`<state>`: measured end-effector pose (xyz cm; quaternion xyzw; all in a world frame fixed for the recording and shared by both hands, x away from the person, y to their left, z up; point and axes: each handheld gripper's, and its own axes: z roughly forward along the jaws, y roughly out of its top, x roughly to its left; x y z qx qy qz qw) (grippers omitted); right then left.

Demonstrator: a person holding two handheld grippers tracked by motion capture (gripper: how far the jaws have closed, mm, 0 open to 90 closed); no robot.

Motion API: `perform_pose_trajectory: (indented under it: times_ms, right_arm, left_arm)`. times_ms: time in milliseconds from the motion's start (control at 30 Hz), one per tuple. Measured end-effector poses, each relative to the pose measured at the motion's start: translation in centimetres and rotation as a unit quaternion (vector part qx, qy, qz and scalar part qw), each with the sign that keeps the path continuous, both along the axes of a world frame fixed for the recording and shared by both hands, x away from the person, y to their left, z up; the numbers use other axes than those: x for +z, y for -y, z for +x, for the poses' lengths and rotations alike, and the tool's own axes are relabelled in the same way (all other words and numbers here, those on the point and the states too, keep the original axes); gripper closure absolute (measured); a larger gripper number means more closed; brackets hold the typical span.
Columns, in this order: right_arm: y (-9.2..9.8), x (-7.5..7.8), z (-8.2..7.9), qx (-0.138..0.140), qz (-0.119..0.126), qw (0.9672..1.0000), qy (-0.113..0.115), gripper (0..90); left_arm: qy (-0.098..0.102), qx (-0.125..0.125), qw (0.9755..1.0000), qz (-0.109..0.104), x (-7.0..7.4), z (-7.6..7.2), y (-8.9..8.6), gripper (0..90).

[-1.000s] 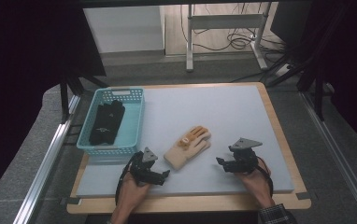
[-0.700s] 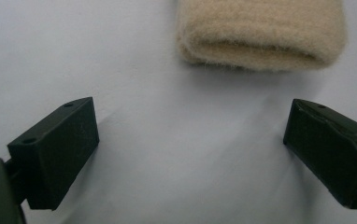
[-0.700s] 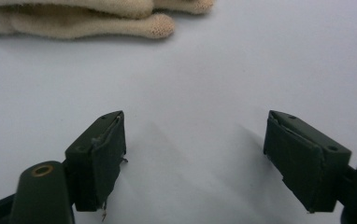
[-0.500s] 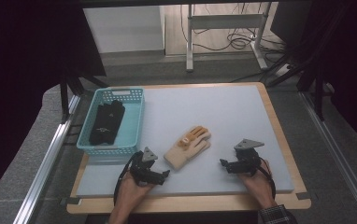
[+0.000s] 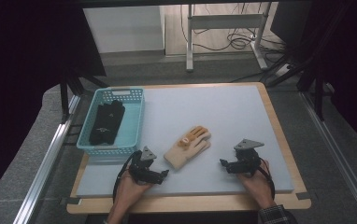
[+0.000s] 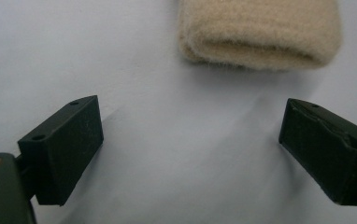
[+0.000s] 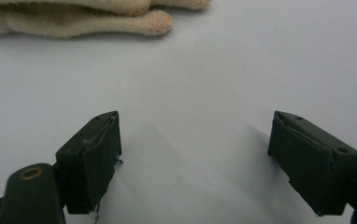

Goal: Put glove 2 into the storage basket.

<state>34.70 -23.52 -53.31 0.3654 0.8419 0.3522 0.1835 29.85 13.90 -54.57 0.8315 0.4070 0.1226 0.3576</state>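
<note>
While both grippers are resting wide open and empty low in the frame, the left gripper [image 5: 160,173] and right gripper [image 5: 224,164] are flanking the beige glove [image 5: 188,146] at centre; a one-sided pinch is risking bunching its soft knit.

High view: fixed overhead at person's side, looks fwd/down over whole table [image 5: 242,100], far off. Left gripper view: low, v. close to mat near front edge, faces beige glove [image 6: 256,32] cuff. Right gripper view: same height, close, faces glove's fingertips. All 3 share glove + mat around it, front-centre.
</note>
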Motion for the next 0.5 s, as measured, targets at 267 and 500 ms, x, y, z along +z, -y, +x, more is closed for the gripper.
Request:
perform_pose_trajectory:
  times_ms: [267,500]
  right_arm:
    - [0.0,0.0,0.0,0.000,0.000,1.0000,0.000,16.9]
    - [0.0,0.0,0.0,0.000,0.000,1.0000,0.000,16.9]
  left_arm:
    - [-0.001,-0.022,0.9997,-0.013,1.9,0.6,0.6,3.9]
    - [0.006,-0.064,0.9976,0.024,3.4,2.2,3.2,1.0]
